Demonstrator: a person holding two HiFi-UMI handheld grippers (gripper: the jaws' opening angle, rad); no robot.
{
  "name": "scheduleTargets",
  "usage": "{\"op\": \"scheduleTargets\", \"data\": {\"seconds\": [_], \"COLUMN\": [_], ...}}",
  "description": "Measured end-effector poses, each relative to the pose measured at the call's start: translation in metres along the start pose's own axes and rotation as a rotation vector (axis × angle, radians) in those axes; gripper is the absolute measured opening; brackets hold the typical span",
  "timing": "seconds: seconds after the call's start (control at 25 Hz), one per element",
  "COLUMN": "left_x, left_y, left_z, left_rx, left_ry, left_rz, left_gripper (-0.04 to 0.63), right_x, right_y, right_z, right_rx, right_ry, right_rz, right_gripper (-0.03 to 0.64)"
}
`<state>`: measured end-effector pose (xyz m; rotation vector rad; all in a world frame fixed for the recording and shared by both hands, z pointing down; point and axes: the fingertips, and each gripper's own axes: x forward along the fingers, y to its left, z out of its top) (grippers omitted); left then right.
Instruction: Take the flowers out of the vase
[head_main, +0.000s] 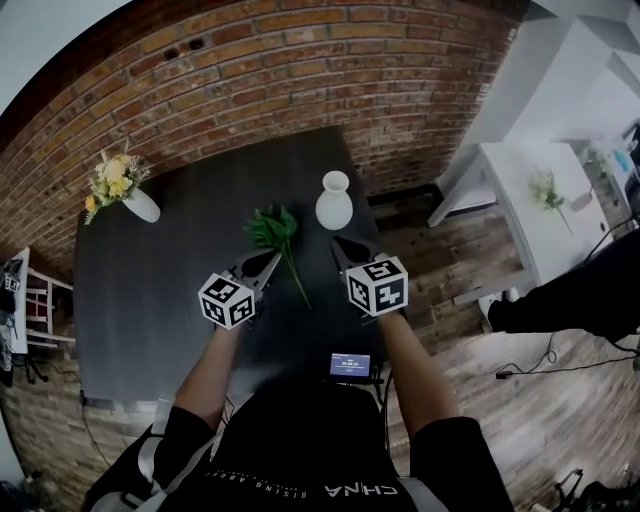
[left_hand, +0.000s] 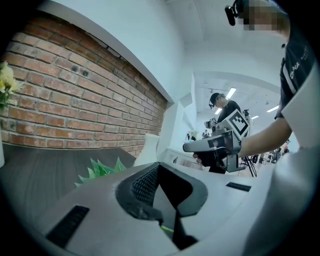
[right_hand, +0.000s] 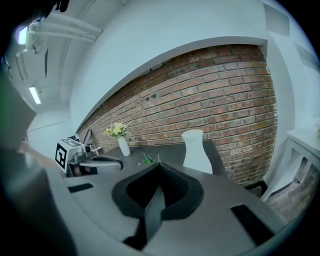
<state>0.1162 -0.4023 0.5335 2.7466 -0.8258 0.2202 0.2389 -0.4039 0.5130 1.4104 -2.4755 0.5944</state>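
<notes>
An empty white vase (head_main: 334, 200) (right_hand: 195, 152) (left_hand: 149, 147) stands upright on the dark table (head_main: 150, 290). A green leafy flower (head_main: 273, 228) (left_hand: 100, 170) lies just left of it, its thin stem (head_main: 297, 280) trailing toward me. My left gripper (head_main: 268, 260) (left_hand: 159, 167) is shut at the stem, and a green sliver (left_hand: 167, 230) shows under its jaws. My right gripper (head_main: 345, 246) (right_hand: 159, 167) hangs in front of the vase, apart from it. Its jaws are shut with nothing between them.
A second white vase with yellow flowers (head_main: 125, 185) (right_hand: 120, 137) stands at the table's far left by the brick wall. A small screen device (head_main: 350, 364) sits at the near edge. A white table (head_main: 530, 220) and a person in dark clothes (head_main: 570, 295) are to the right.
</notes>
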Motion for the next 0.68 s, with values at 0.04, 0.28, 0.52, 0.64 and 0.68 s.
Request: {"op": "scheduleTargets", "data": {"seconds": [0.04,0.28,0.52,0.64,0.68], "left_x": [0.0002,0.0009,0.0006,-0.0006,-0.0011], "left_y": [0.0002,0.0035,0.0034,0.0021,0.0016], "left_z": [0.0001,0.0006,0.0042,0.0047,0.0046], "left_rx": [0.000,0.005,0.009,0.009,0.009], "left_ry": [0.001,0.000,0.000,0.002,0.003], "left_rz": [-0.001,-0.001,0.001,0.000,0.000], "left_gripper": [0.002,0.003,0.003,0.003,0.003], "right_x": [0.0005,0.0042,0.0043,0.0032,0.0028], "right_y": [0.0002,-0.0018,0.0000,0.0009,0.0011], "right_z": [-0.0002,-0.0006,0.0010,0.0002,-0.0005], "right_rx": [0.000,-0.002,-0.010,-0.011,-0.012], "right_ry": [0.002,0.006,0.013,0.015,0.016], "right_rz": [0.001,-0.003,0.003,-0.001,-0.003], "right_gripper": [0.005,0.005,0.005,0.005,0.005]}}
